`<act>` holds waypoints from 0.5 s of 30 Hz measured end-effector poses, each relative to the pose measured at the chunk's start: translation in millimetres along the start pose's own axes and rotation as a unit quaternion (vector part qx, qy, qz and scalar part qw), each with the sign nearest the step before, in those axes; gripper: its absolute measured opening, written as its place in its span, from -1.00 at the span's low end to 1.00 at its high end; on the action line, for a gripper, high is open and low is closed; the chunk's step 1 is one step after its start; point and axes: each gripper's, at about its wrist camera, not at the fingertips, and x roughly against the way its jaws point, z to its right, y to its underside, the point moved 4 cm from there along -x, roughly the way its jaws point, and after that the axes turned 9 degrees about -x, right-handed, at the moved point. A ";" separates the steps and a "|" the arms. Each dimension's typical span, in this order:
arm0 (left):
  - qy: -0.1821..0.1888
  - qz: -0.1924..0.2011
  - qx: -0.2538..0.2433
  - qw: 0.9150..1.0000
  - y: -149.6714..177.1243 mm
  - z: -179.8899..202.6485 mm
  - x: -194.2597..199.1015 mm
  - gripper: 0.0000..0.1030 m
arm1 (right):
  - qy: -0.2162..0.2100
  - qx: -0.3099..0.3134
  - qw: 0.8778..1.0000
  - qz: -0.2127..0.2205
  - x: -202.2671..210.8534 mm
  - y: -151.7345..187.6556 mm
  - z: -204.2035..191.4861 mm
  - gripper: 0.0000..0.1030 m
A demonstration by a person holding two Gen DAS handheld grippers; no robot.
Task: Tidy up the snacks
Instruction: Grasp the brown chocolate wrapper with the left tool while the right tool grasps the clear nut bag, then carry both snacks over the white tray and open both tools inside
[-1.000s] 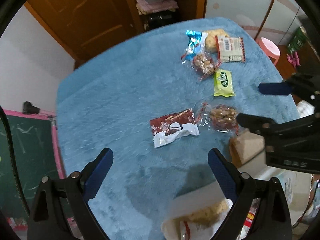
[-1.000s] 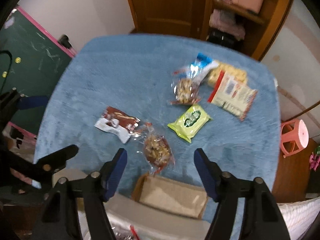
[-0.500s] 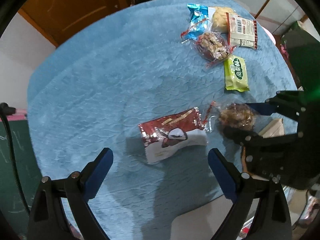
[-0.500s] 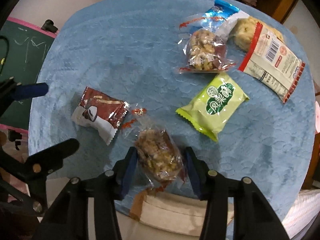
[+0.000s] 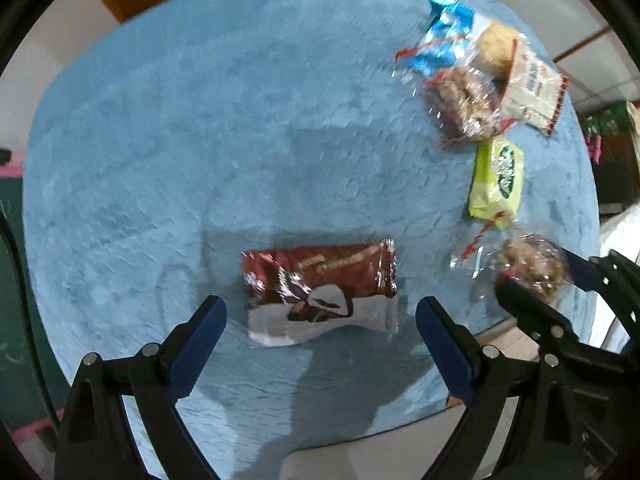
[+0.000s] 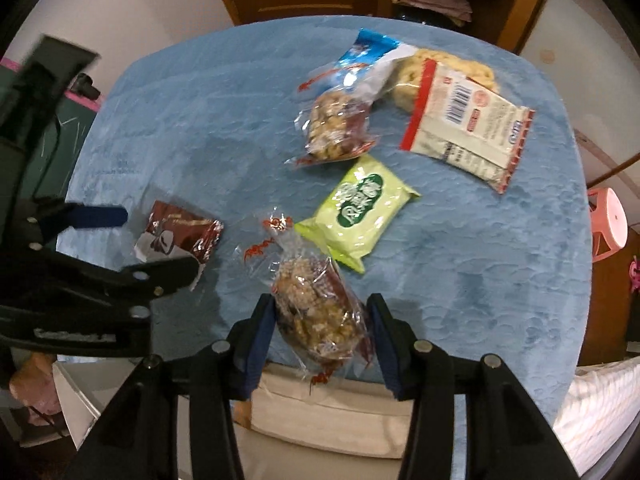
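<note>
Snack packets lie on a blue cloth-covered table. My left gripper is open, its fingers either side of a brown and white packet, low over it. My right gripper is shut on a clear bag of nut clusters and holds it above the table's near edge; that bag shows in the left wrist view. The brown packet also shows in the right wrist view, with the left gripper around it.
A green packet, a second clear nut bag, a blue packet and a white and red packet lie further back. A cardboard box sits below the table edge. A pink stool stands at the right.
My right gripper closed on the nut cluster bag and lifted it off the cloth. My left gripper moved down and forward around the brown packet.
</note>
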 end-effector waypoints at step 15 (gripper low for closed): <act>-0.005 0.030 0.037 0.999 16.1 -13.0 0.4 -0.49 | -0.016 -0.047 0.998 0.035 41.1 10.0 47.0 -0.08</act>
